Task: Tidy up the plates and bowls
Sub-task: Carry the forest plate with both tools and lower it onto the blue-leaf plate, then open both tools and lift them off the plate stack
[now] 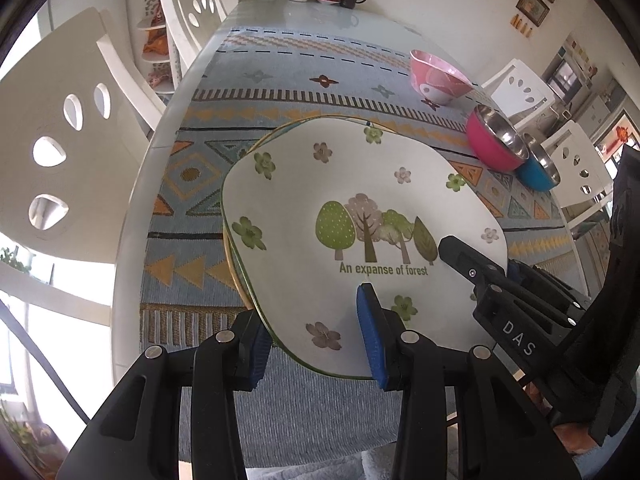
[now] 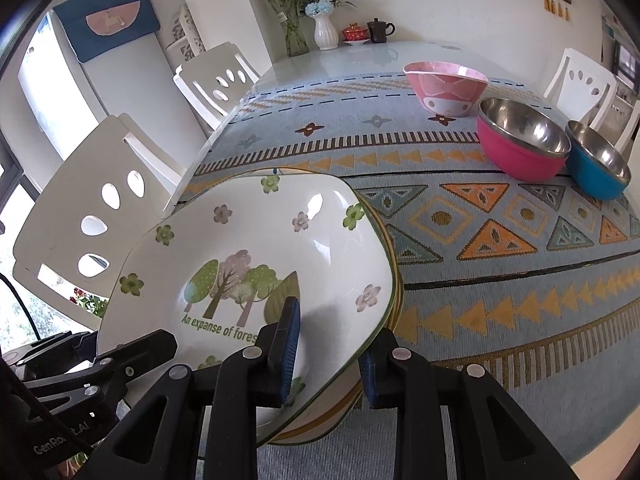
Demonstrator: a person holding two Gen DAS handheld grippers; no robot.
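A white plate with a forest print lies on top of a stack of plates on the patterned tablecloth. My left gripper straddles the stack's near rim, one blue pad over the top plate, one outside the edge. My right gripper straddles the stack's other rim the same way. Whether either pair of pads presses the plates does not show. A pink ceramic bowl, a pink steel bowl and a blue steel bowl stand beyond.
White chairs stand along the table's left side, more on the right. A white vase, a red cup and a dark mug stand at the table's far end.
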